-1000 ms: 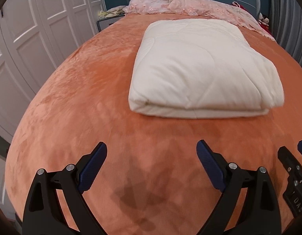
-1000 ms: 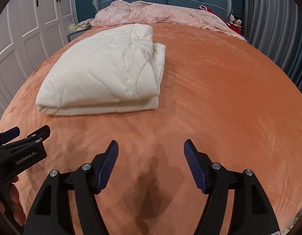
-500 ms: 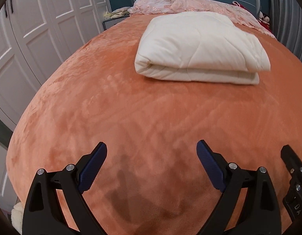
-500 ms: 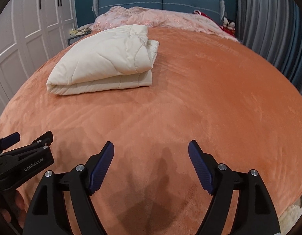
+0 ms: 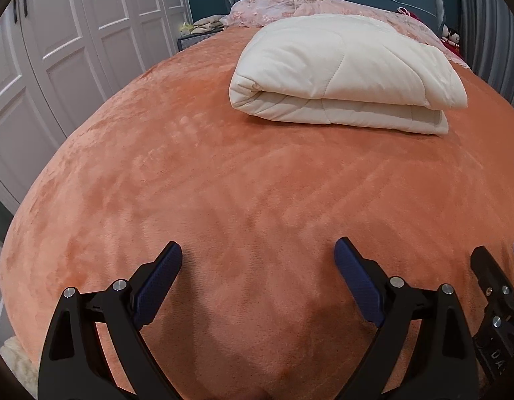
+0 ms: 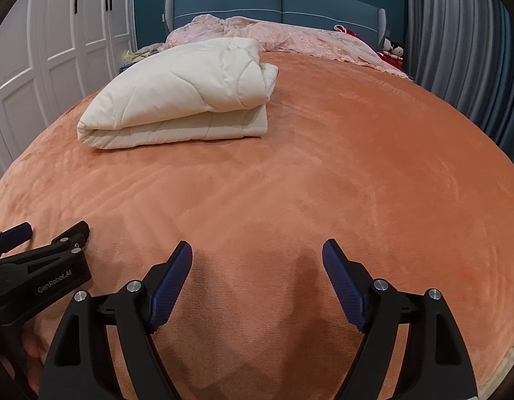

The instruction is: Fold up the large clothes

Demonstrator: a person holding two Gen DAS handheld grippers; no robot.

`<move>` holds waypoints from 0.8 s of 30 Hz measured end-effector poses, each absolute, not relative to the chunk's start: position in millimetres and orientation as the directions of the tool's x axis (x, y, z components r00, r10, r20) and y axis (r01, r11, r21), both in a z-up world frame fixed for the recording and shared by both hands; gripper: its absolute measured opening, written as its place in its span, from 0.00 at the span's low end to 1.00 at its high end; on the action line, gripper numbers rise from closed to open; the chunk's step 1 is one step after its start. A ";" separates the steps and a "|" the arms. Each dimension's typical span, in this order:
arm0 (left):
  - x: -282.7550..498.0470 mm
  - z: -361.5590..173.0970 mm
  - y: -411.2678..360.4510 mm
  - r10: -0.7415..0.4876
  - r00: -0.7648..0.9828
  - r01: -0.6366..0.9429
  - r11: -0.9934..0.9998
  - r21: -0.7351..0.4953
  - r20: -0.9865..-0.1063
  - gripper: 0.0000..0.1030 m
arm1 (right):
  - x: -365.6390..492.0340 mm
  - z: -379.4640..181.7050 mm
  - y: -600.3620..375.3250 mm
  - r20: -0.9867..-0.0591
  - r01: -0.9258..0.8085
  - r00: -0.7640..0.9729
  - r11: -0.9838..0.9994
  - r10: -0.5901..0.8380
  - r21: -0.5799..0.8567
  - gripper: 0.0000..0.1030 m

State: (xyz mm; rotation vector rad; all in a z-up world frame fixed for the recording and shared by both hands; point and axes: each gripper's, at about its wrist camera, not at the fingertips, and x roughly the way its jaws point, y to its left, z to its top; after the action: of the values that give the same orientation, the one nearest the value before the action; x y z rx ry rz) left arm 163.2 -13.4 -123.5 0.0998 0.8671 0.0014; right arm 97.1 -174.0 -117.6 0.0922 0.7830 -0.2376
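Observation:
A cream quilted duvet (image 5: 340, 66) lies folded into a thick bundle on the orange plush bed cover (image 5: 207, 173), toward the head of the bed. In the right wrist view the duvet (image 6: 183, 100) sits far left on the bed cover (image 6: 356, 166). My left gripper (image 5: 257, 245) hovers open over bare orange cover near the foot, well short of the duvet, with nothing between its blue pads. My right gripper (image 6: 257, 244) is open just as wide and also holds nothing. The left gripper (image 6: 53, 228) shows at the lower left of the right wrist view, held in a hand.
A crumpled pink bedspread (image 6: 290, 36) lies against the blue headboard (image 6: 276, 0). White wardrobe doors (image 5: 73, 40) line the left side. Grey curtains (image 6: 456, 50) hang on the right. A nightstand (image 5: 193, 36) with small items stands by the bed's head.
Both grippers have drawn back toward the foot and sunk lower, so the duvet looks farther off and more side-on. The right jaws have spread a little wider.

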 end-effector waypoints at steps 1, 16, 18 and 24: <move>163.1 -123.8 -12.7 0.038 0.649 0.039 0.996 0.083 -0.760 0.88 | 97.7 -119.1 -174.1 -0.710 0.246 0.682 0.969 -0.174 -0.001 0.76; 159.6 -125.0 -11.6 0.039 0.668 0.029 0.996 0.079 -0.743 0.88 | 99.2 -125.9 -171.2 -0.713 0.249 0.678 0.968 -0.179 -0.007 0.76; 159.1 -124.5 -12.0 0.041 0.671 0.029 0.996 0.082 -0.740 0.88 | 99.2 -126.0 -170.7 -0.713 0.250 0.678 0.968 -0.181 -0.009 0.76; 158.5 -124.5 -12.9 0.045 0.675 0.028 0.996 0.086 -0.737 0.88 | 98.9 -127.0 -169.2 -0.715 0.249 0.675 0.968 -0.184 -0.014 0.76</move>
State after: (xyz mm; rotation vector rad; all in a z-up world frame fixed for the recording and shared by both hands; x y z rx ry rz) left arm 158.5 -12.9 -124.5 0.0930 0.8308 0.0094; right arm 98.9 -169.2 -127.0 0.0867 0.7938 -0.2438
